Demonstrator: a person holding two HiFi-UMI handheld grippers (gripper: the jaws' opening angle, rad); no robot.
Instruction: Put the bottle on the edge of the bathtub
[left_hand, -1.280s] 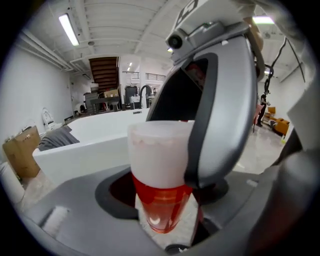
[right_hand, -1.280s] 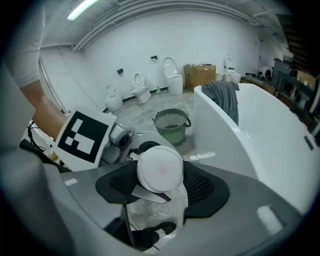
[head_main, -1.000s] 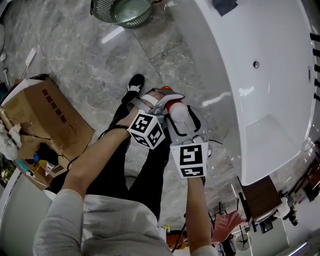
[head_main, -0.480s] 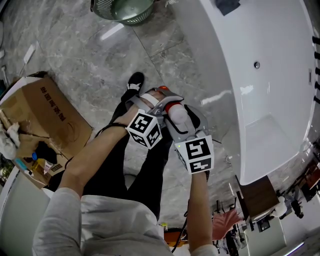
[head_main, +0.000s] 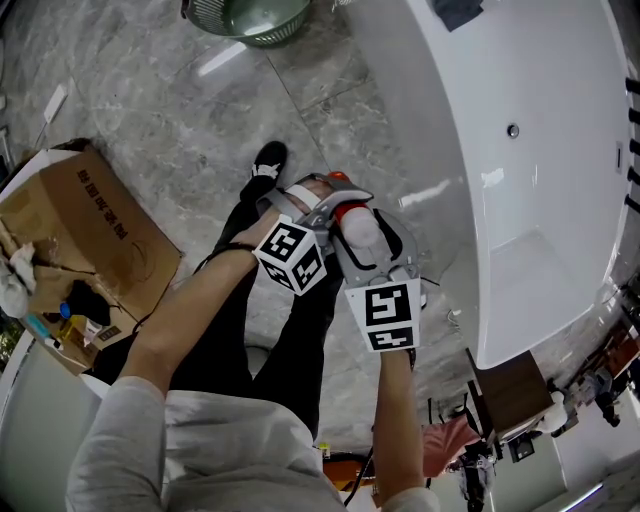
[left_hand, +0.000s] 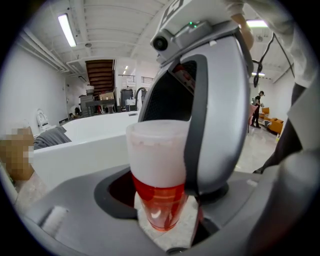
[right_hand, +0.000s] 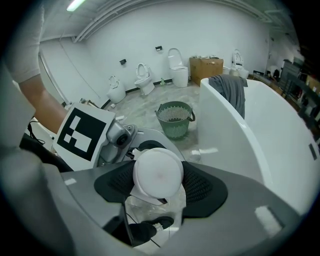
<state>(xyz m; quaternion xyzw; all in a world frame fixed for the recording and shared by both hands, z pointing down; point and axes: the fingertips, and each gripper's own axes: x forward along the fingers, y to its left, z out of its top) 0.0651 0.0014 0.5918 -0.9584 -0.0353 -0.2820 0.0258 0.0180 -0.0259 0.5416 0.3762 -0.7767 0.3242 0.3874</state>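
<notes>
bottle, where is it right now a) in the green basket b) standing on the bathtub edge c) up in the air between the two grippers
c: the left gripper grips the bottle by its red body, the right gripper, whose jaws have just been opening, stands around its white cap, and the bathtub is off to the side.

tub rim (head_main: 450, 150) runs bare along its near side; towel (head_main: 455, 10) drapes the far end, basket (head_main: 250, 20) on the floor beside it.
</notes>
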